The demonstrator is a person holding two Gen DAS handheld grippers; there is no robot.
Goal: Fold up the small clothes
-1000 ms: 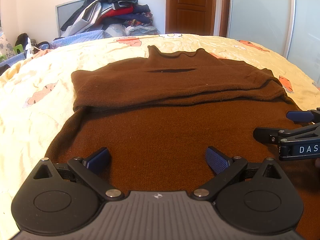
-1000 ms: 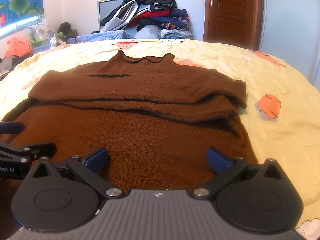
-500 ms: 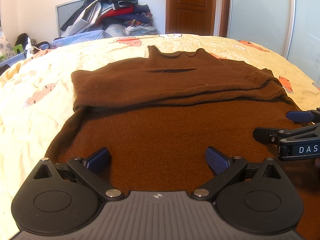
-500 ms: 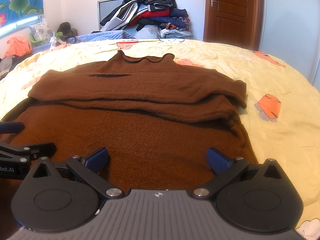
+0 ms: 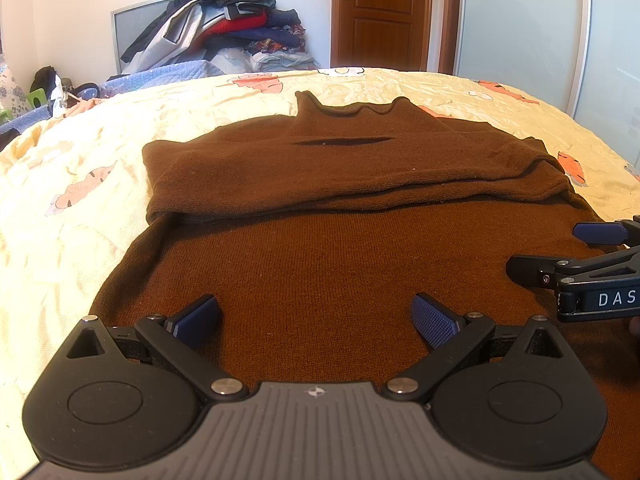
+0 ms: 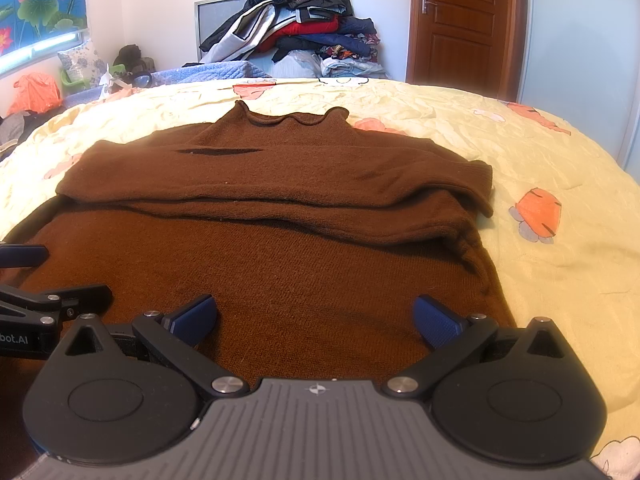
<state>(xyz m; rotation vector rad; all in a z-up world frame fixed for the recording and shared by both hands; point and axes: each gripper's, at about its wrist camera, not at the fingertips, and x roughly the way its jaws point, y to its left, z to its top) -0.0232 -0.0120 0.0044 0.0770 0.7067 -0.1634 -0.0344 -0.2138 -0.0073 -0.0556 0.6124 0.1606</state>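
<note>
My right gripper [image 6: 316, 318] hangs over the near hem of the brown sweater [image 6: 280, 200], its blue pads [image 6: 434, 322] spread wide with nothing between them; the sweater lies flat on the yellow bedspread [image 6: 540, 152], sleeves folded across its chest, collar at its far end; my left gripper [image 6: 24, 280] sits just off the sweater's near left edge; a clothes pile [image 6: 296, 36] rises beyond the collar.
</note>
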